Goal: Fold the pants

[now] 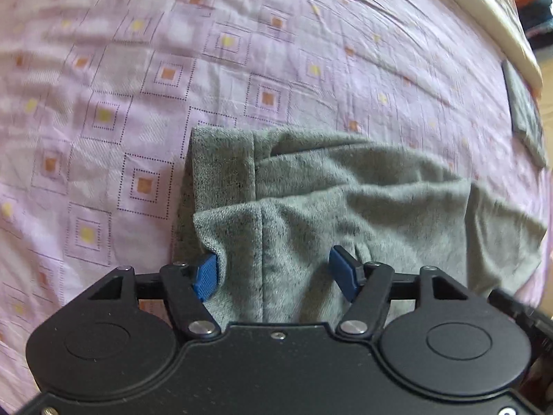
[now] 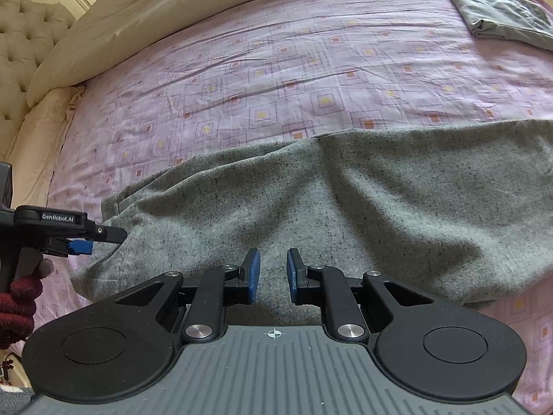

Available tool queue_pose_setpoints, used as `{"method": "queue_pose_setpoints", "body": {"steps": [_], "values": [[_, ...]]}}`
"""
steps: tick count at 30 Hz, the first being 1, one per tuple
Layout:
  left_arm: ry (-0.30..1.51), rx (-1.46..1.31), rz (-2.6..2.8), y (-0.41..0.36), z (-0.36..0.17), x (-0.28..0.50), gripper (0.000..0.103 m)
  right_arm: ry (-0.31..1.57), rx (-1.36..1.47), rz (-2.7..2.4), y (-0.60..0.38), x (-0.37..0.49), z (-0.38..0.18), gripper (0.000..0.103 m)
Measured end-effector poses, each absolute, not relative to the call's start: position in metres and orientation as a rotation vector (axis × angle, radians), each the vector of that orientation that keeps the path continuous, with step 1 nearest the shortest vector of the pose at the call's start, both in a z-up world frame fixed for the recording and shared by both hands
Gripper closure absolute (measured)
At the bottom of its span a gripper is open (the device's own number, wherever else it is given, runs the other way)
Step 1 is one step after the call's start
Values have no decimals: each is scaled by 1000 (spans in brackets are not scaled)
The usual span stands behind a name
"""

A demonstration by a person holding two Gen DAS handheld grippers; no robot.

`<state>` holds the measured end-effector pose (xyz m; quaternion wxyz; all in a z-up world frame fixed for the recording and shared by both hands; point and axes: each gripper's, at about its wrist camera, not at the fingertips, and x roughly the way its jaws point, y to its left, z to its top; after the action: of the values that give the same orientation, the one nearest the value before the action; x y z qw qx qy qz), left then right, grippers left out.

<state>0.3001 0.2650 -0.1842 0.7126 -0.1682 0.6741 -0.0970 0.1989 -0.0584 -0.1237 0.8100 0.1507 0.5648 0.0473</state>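
A pink patterned bedsheet (image 2: 311, 69) covered the bed — cream pillows (image 2: 114, 24) lay against a tufted beige headboard (image 2: 24, 41).

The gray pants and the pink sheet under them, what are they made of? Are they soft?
The gray pants look like a soft knit, maybe cotton jersey or fleece: matte, speckled with dark flecks, slumping in rounded folds. The pink sheet looks like thin woven cotton: smooth, with fine sharp creases and a printed pattern of squares. Both seem soft, though I can only judge by looks.
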Motion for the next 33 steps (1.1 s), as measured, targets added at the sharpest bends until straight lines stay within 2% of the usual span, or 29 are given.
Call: {"method": "queue_pose_setpoints", "body": {"steps": [3, 4, 5, 10, 14, 16, 19, 20, 23, 24, 33], "values": [[1460, -484, -204, 277, -182, 302, 40, 1208, 320, 110, -56, 199, -124, 86], [1445, -492, -193, 279, -179, 300, 59, 1209, 320, 112, -55, 199, -124, 86], [1437, -477, -180, 278, -175, 298, 92, 1213, 319, 114, -54, 199, -125, 86], [1248, -251, -252, 255, -111, 268, 93, 1225, 331, 113, -54, 199, -128, 86], [1078, -181, -317, 243, -61, 254, 92, 1235, 347, 99, -57, 199, -132, 86], [1078, -153, -290, 238, -63, 270, 91, 1237, 352, 96, -58, 199, -134, 86], [1172, -136, -183, 240, -103, 305, 89, 1239, 352, 96, -57, 200, -135, 86], [1234, -117, -141, 242, -124, 317, 80, 1236, 350, 95, -57, 201, -135, 86], [1384, -84, -26, 249, -179, 342, 65, 1233, 359, 85, -61, 199, -132, 86], [1389, -90, -16, 251, -184, 345, 63, 1232, 360, 83, -63, 198, -131, 86], [1235, -41, -29, 253, -117, 317, 62, 1268, 371, 39, -98, 162, -131, 86]]}}
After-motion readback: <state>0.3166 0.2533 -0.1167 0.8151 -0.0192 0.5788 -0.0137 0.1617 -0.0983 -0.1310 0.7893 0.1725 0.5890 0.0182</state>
